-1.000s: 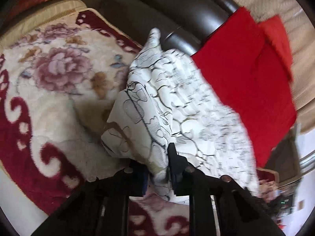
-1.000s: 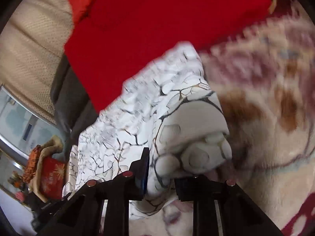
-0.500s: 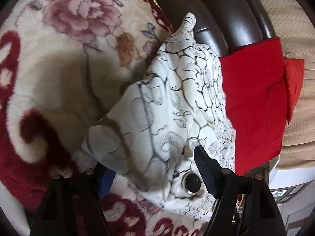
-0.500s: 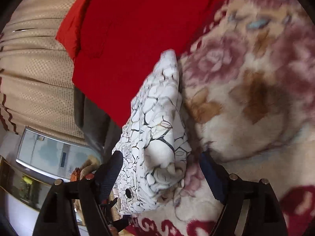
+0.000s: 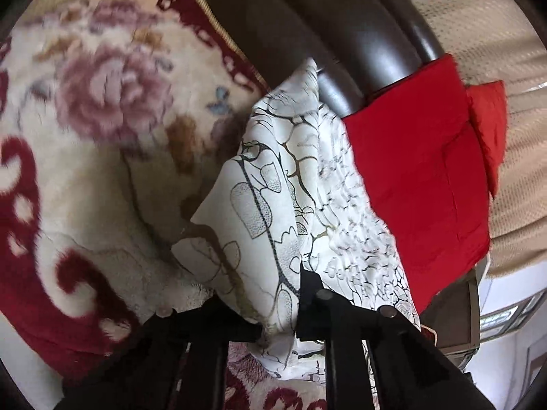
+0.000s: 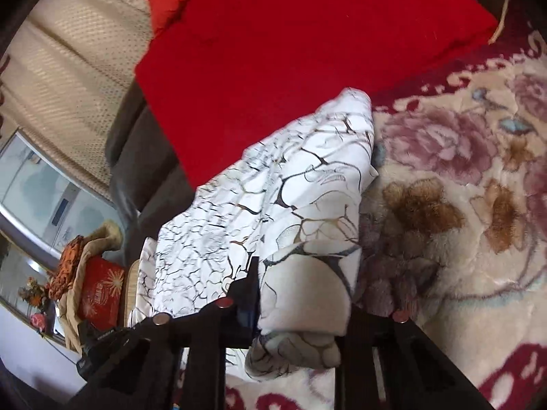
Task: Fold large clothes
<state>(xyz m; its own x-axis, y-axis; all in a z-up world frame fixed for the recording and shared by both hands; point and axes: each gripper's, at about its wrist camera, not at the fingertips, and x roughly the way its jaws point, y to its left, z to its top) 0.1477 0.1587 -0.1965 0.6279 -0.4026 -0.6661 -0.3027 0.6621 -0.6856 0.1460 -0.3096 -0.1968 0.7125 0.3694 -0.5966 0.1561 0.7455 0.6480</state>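
Note:
A white garment (image 5: 307, 177) with a black and gold crackle print lies bunched on a flowered blanket, one end against a red cloth. In the left wrist view my left gripper (image 5: 280, 311) has its jaws closing, and a fold of the garment's near edge is pinched between its pads. The same garment (image 6: 290, 188) in the right wrist view runs from the red cloth down to my right gripper (image 6: 304, 304). That gripper's jaws are closing too, with a thick rolled bundle of the garment filling the gap between the fingers.
The cream and dark red flowered fleece blanket (image 5: 102, 102) (image 6: 461, 205) covers the surface. A folded red cloth (image 5: 417, 188) (image 6: 290, 51) lies past the garment over a dark brown padded rail (image 5: 324, 27). A beige curtain (image 5: 478, 34) hangs behind. A red box (image 6: 99, 290) stands far left.
Both grippers held the garment, then opened wide with it lying loose between the fingers, and now have closed on it again. The right view has risen a little.

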